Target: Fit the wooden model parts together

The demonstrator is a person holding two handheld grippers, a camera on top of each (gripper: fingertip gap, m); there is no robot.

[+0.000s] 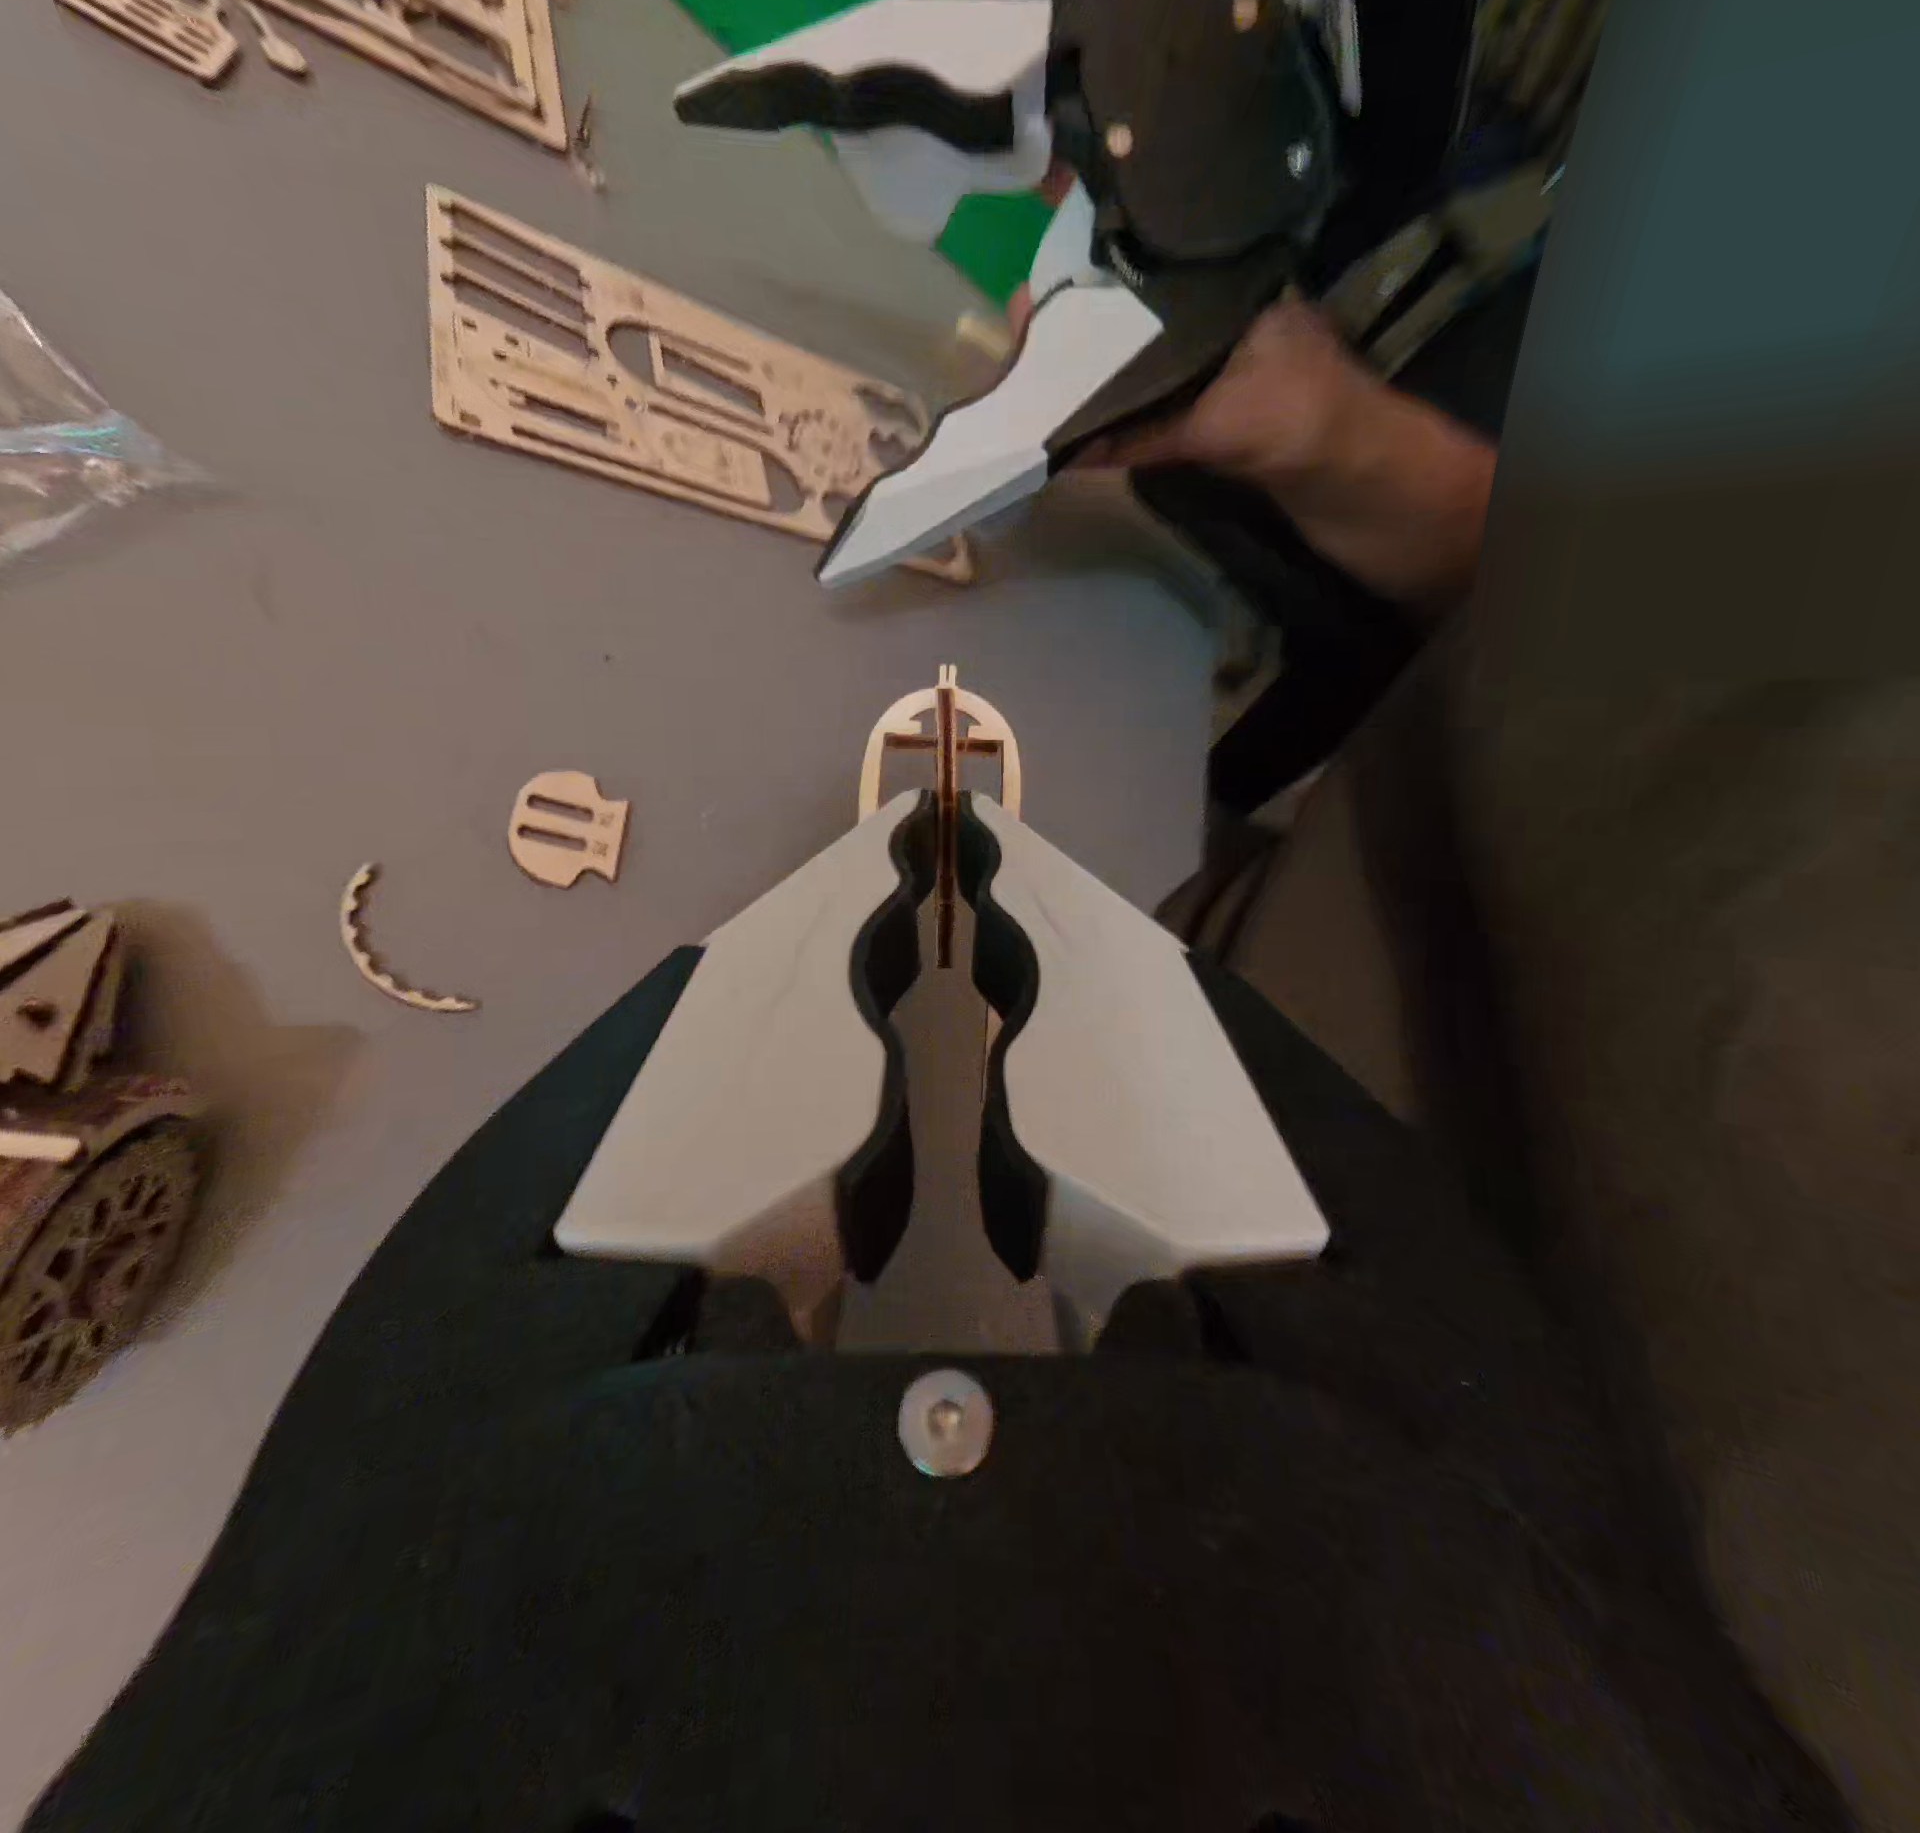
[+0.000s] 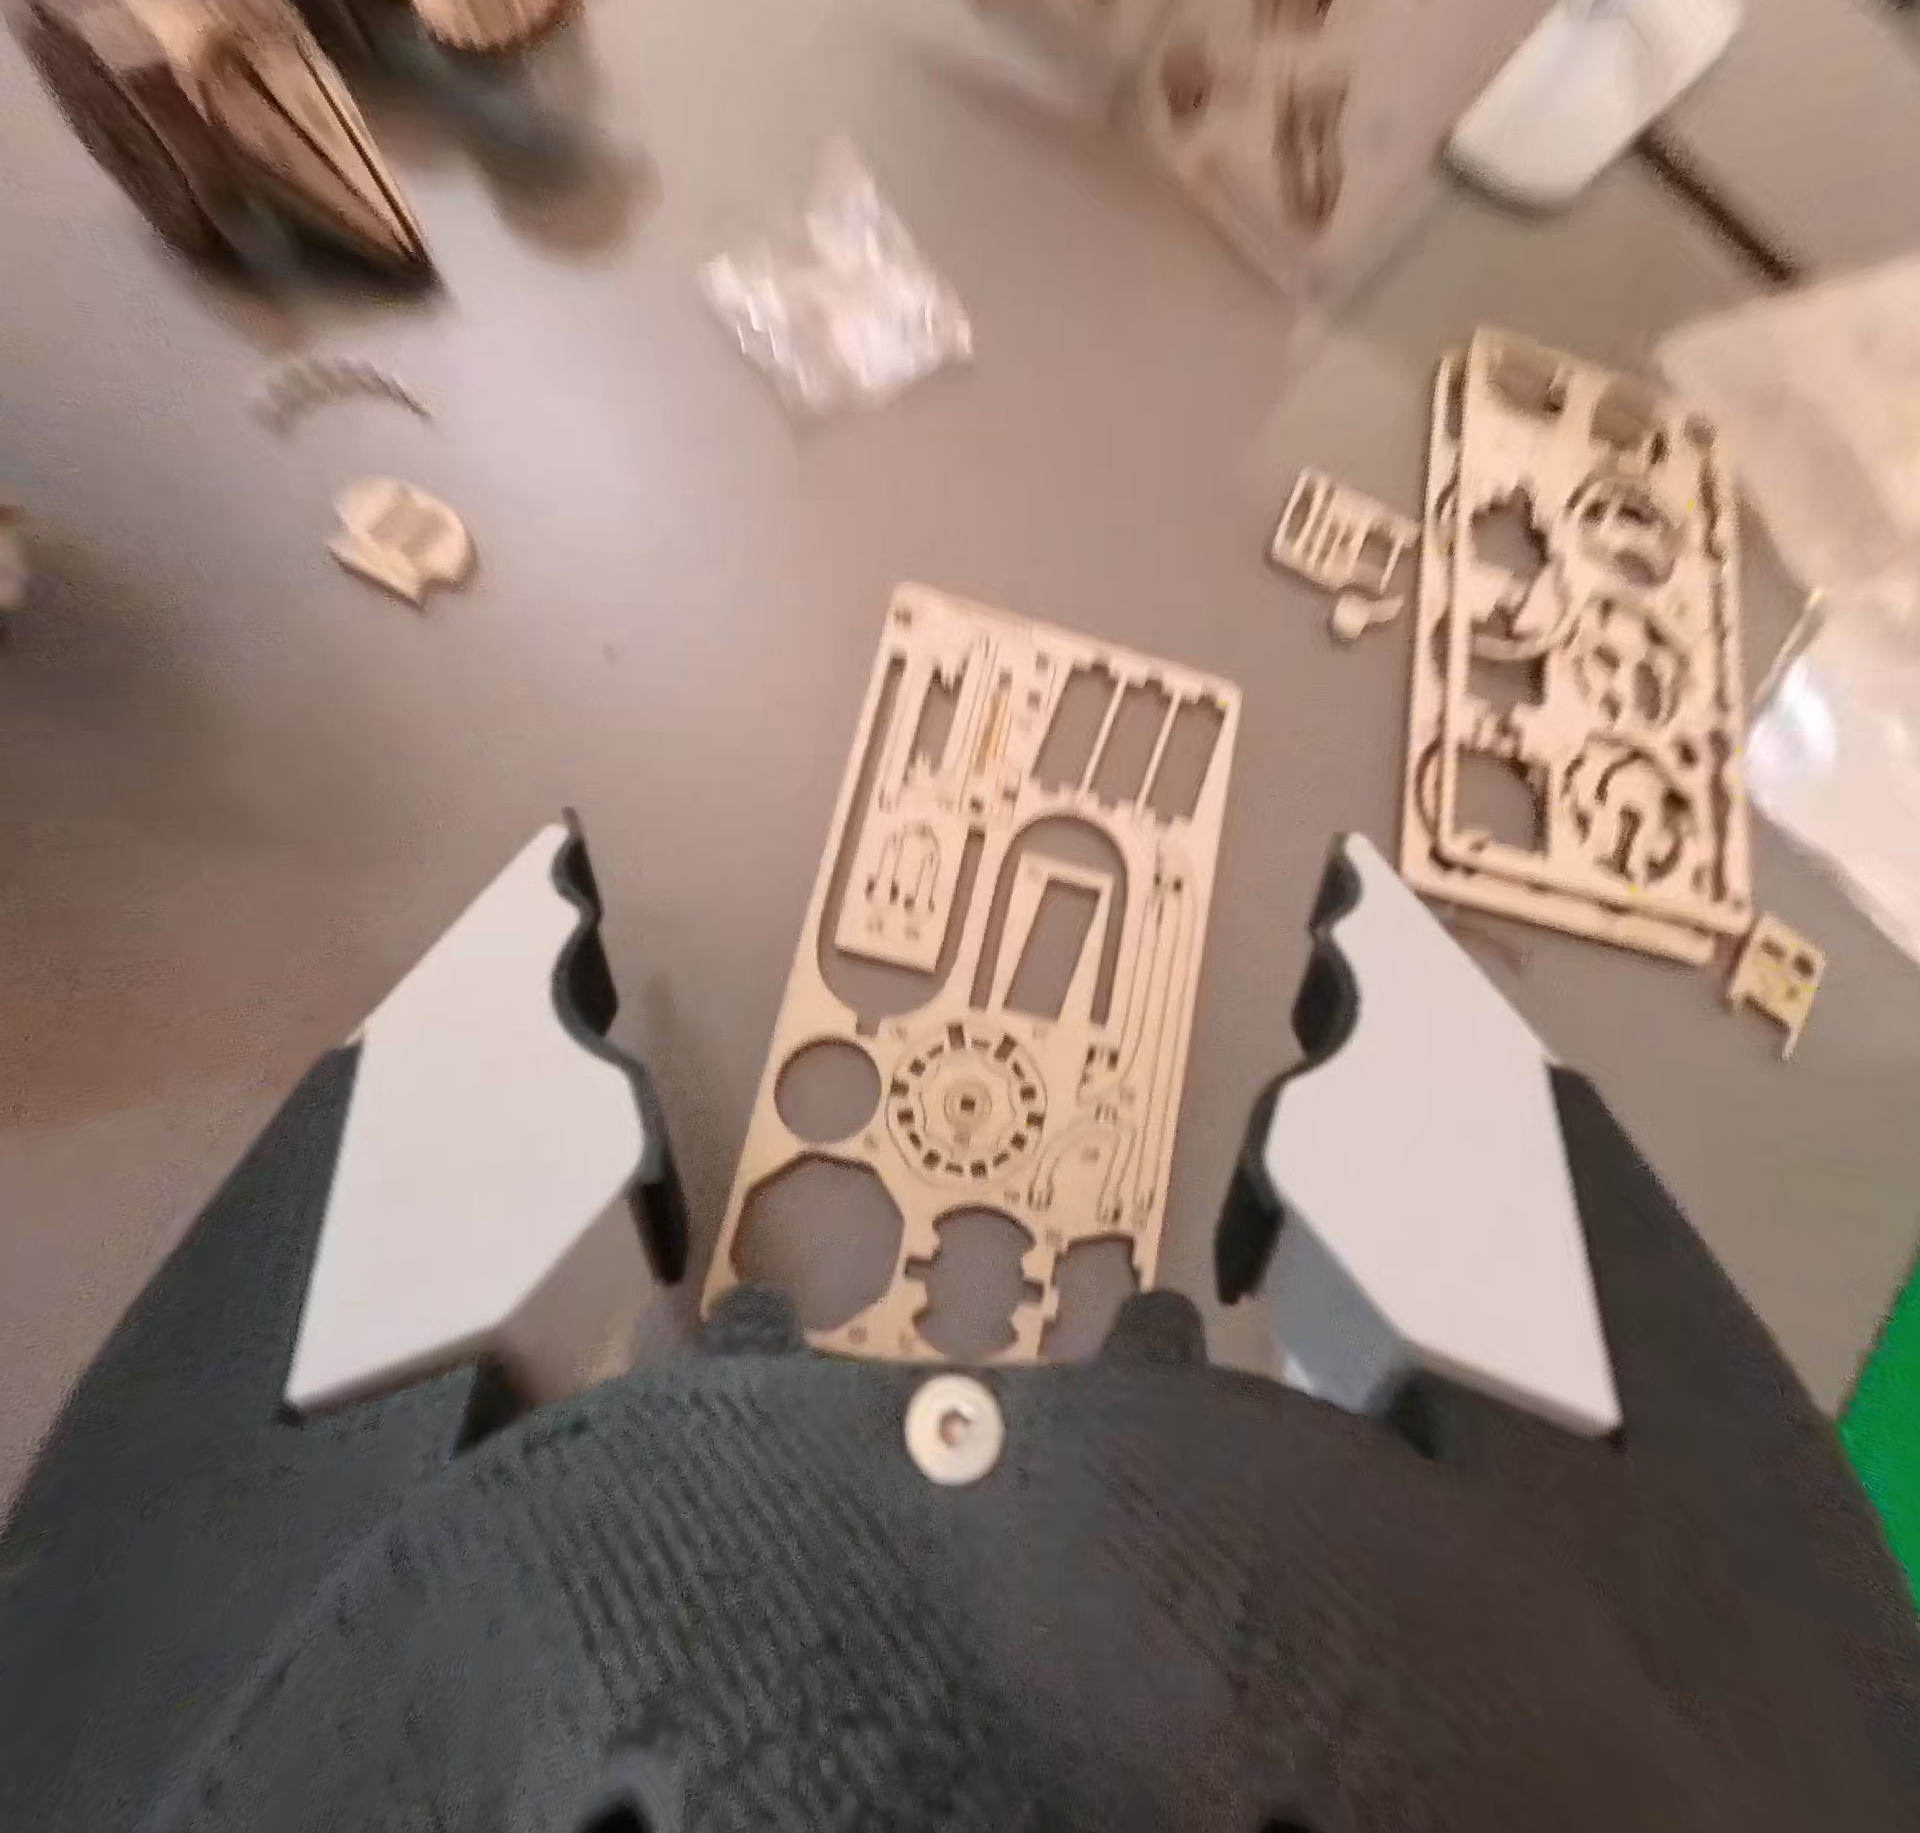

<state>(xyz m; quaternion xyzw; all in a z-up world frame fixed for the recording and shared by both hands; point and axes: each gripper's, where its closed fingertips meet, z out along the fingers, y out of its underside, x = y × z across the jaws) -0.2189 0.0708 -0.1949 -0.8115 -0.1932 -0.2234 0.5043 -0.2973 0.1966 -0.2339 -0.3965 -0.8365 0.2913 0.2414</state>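
Plywood arch piece [image 1: 943, 744], thin and snappable, sits pinched edge-on in the left tool [image 1: 940, 807] at twelve o'clock; the right tool [image 2: 956, 962] gapes empty.

A punched parts sheet [image 2: 966, 962] lies on the table [image 2: 644, 744] directly ahead between the right gripper's [image 2: 951, 884] spread jaws, a stacked sheet [image 2: 1579, 703] to their right, loose pieces [image 2: 400, 536] left.

A hobby workbench: grey tabletop [image 2: 644, 744] strewn with laser-cut plywood sheets [image 2: 997, 952].
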